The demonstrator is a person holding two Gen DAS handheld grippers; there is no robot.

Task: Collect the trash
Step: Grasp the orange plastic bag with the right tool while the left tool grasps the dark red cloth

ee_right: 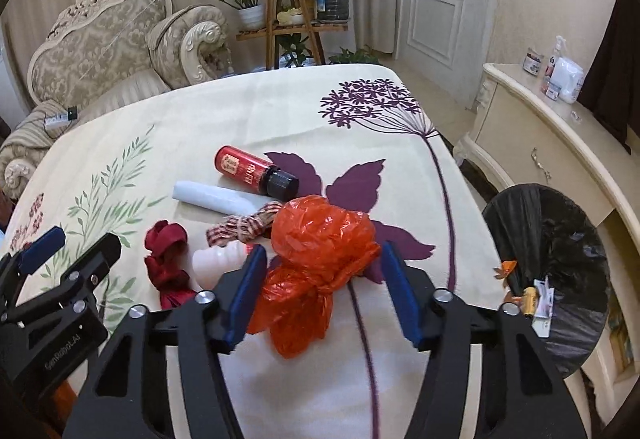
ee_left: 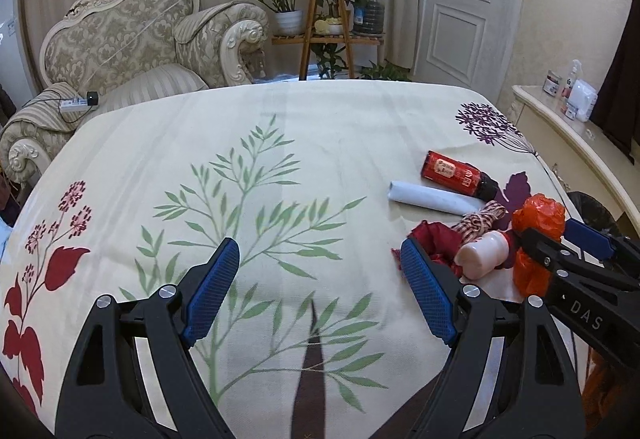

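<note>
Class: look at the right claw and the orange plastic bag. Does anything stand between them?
Nothing visible does. The orange plastic bag already lies between the open fingers of the right claw; the white bottle sits just outside its left finger.

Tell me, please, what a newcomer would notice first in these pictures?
Probably the orange bag, crumpled on the floral cloth between the fingers of the right tool. Behind it lie a red bottle and a white roll. A black-lined bin stands off the table's right edge.
</note>
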